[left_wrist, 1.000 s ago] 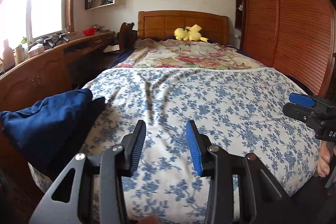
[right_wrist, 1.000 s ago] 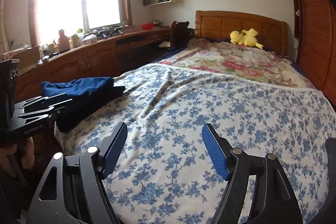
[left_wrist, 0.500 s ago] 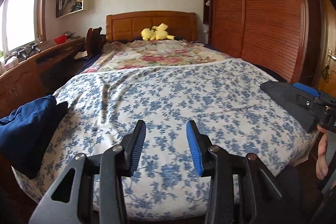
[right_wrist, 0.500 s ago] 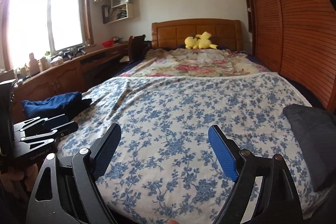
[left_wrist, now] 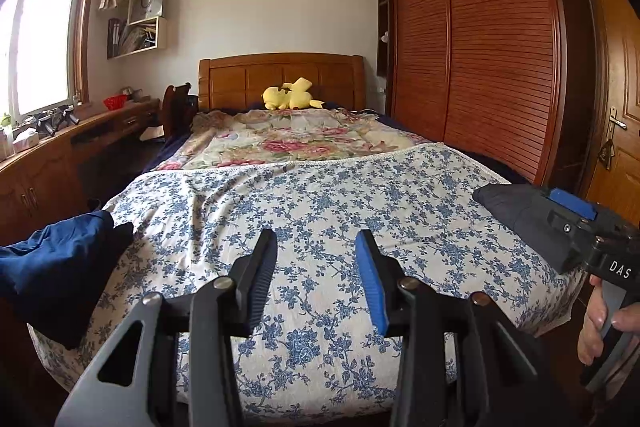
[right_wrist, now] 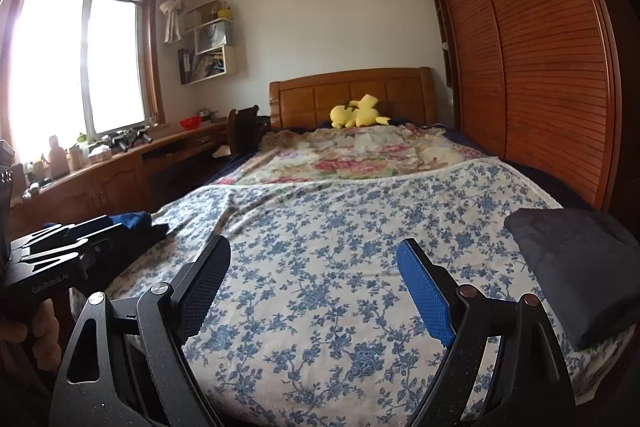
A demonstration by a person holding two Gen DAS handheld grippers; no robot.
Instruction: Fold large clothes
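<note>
Hovering at the foot of the bed, the left gripper fills the bottom centre of its own frame, its two fingers parted a moderate way with nothing between them. The right gripper sits low in its own frame, fingers spread wider and likewise holding nothing. Beneath both lies the blue-flowered bedspread, wrinkled toward its left side. A blue garment is bunched on the near left corner of the bed, hanging partly over the edge. A dark grey garment, folded into a thick pad, rests on the near right corner. Further up the frame, a pink-flowered quilt covers the far half of the bed, and a yellow plush toy lies against the wooden headboard. Along the left wall a wooden counter carries a red bowl; its contents cannot be made out. Open wall shelves at upper left hold upright books and papers. A slatted wardrobe occupies the right side.
</note>
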